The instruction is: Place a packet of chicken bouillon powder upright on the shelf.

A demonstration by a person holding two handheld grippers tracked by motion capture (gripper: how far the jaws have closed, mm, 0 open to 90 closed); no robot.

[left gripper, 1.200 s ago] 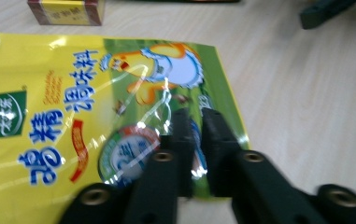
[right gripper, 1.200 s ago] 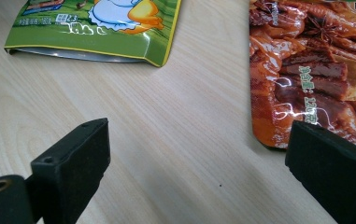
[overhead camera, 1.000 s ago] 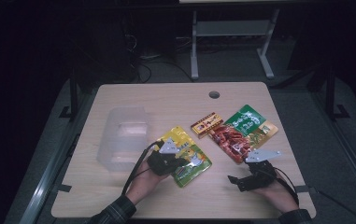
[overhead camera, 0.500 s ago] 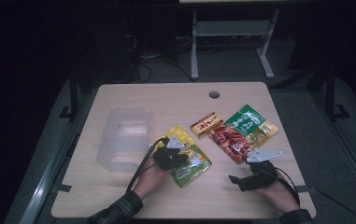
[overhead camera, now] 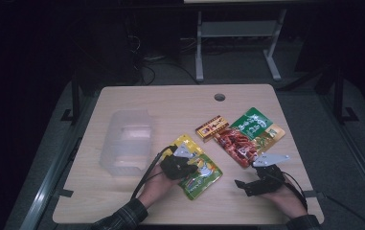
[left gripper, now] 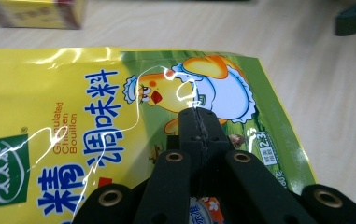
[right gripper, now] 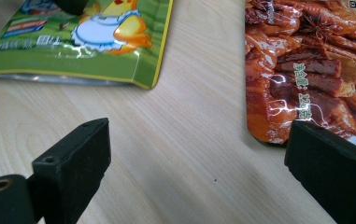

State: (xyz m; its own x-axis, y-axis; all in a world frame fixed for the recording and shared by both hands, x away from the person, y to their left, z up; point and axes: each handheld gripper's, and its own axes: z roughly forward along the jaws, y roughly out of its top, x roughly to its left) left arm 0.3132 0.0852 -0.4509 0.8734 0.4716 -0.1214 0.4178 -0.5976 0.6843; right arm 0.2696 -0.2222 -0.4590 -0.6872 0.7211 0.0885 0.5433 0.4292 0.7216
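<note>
Left gripper [left gripper: 199, 116] is resting with jaws closed together on the glossy yellow-green bouillon pouch [overhead camera: 197, 167], lying just right of the clear plastic bin [overhead camera: 125, 141]. Right gripper [right gripper: 199, 172] is hovering wide open over bare wooden counter [overhead camera: 170, 103], between the pouch's edge and the red snack packet [right gripper: 306, 70].
</note>
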